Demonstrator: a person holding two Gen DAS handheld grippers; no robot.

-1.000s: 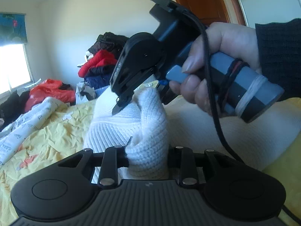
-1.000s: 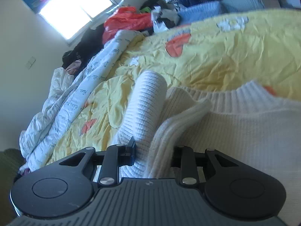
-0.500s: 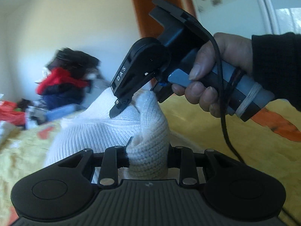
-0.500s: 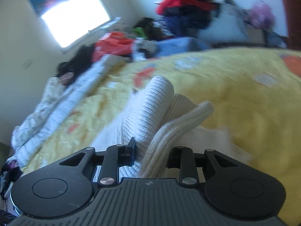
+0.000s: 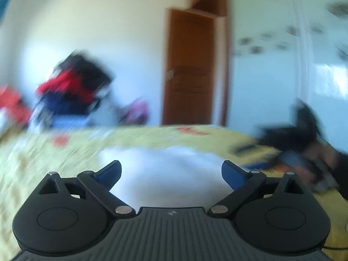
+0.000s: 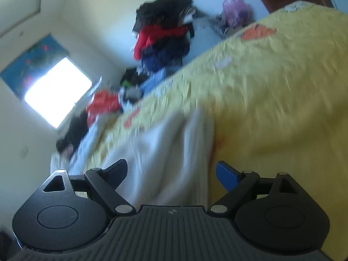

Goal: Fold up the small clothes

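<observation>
A white knit sweater [image 5: 169,169] lies on the yellow bedspread [image 5: 65,152], just ahead of my left gripper [image 5: 171,173], which is open and empty. The same sweater shows in the right wrist view [image 6: 165,152], ahead of my right gripper [image 6: 171,174], also open and empty. The right gripper and the hand holding it appear blurred at the right of the left wrist view [image 5: 304,148]. Both views are motion-blurred.
A pile of red, black and blue clothes [image 5: 71,91] sits beyond the bed's far edge, also in the right wrist view [image 6: 163,41]. A brown door [image 5: 189,69] stands behind. A bright window [image 6: 56,91] and more clothes [image 6: 102,104] lie at the left.
Both grippers have opened and let go of the white sweater, which now lies on the bed. Both have pulled back and apart; the right gripper moved off to the right.
</observation>
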